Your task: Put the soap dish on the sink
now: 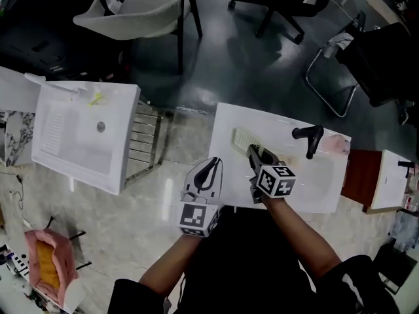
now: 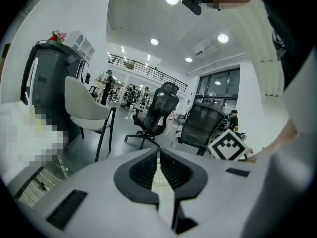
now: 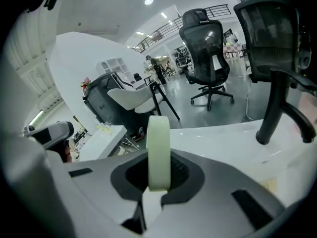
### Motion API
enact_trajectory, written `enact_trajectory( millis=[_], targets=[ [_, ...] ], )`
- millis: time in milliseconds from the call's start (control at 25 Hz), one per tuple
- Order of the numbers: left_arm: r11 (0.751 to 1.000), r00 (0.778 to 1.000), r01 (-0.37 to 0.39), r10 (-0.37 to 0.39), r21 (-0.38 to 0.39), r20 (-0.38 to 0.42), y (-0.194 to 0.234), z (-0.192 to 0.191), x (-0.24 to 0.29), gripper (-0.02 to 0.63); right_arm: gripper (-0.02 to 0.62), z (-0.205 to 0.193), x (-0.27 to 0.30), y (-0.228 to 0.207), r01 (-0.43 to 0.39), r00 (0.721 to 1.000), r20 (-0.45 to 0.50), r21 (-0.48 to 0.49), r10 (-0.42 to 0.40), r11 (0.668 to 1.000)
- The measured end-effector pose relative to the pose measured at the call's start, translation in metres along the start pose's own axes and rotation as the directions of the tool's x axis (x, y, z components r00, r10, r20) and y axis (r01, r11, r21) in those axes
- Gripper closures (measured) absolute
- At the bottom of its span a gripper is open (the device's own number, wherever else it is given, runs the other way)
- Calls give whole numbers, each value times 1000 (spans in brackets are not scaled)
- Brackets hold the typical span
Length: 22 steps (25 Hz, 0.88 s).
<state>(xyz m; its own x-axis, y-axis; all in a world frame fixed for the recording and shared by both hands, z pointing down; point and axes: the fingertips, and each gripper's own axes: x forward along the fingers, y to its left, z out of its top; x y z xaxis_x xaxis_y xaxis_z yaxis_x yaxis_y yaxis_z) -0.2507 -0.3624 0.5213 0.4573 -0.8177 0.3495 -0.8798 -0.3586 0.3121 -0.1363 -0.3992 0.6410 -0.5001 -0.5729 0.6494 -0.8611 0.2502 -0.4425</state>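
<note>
So far the soap dish [image 3: 158, 148] is not set down. The right gripper [image 3: 158, 180] has its jaws closed on the pale green dish, holding it on edge over the white sink [image 1: 226, 120], left of the black tap [image 1: 311, 137]. The left gripper [image 2: 159, 171] hangs by the sink's near edge, jaws together and empty. By my judgement, what remains is lowering the dish onto the sink and letting go.

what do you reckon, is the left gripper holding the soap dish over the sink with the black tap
Not the left: the right gripper holds the soap dish over the sink with the black tap. The right gripper view shows its jaws closed on it; the left gripper is empty.
</note>
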Motion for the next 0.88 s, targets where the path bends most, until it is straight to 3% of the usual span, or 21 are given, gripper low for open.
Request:
enact_trajectory(
  millis=[440,880],
  targets=[
    [1000,999,1,-2,-20,-43,32,-15,26,580,572,4,68,-4,-43,998,-50,88,48,995],
    [999,997,-11,8,-35,-72,56,-31,36,581,563,-1,105,-21,-33,991,-129,82,43,996]
  ],
)
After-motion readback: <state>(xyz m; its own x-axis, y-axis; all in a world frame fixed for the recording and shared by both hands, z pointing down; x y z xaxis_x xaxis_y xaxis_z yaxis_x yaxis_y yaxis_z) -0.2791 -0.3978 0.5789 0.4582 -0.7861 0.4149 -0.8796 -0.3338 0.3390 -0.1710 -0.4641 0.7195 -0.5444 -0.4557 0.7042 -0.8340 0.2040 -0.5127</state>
